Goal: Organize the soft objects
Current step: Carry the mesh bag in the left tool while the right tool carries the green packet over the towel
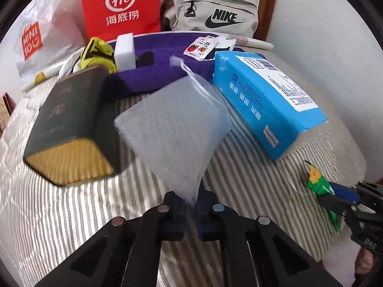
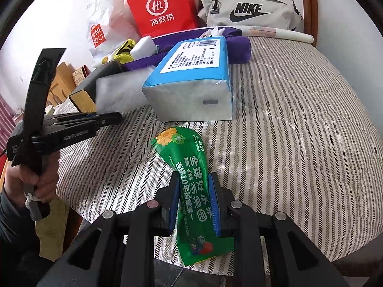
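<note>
Translucent grey mesh, blurred and finely dotted, makes up the drawstring pouch (image 1: 172,129) pinched at its lower corner by the left gripper (image 1: 190,211), whose blue-padded jaws are clamped tight on the fabric. The pouch hangs tilted above the striped mattress (image 1: 95,215), its white cord trailing toward the purple towel (image 1: 153,76). It sits between a dark green box with a gold end (image 1: 69,129) on one side and a blue tissue pack (image 1: 268,100) on the other, both close by.

From the right wrist view, the right gripper (image 2: 194,203) grasps a glossy green snack packet (image 2: 191,186) printed with white characters and a yellow flower; its jaws press the packet's middle, and the packet's ends stick out past them above the mattress (image 2: 299,143).

Bare striped mattress lies to the right of the tissue pack, reaching the rounded bed edge. At the back, a red paper bag (image 1: 119,4), a white plastic shopping bag (image 1: 38,35) and a beige Nike bag (image 1: 213,12) line the wall, with a white sponge block (image 1: 125,52) and a yellow item (image 1: 98,52) beside the towel.
</note>
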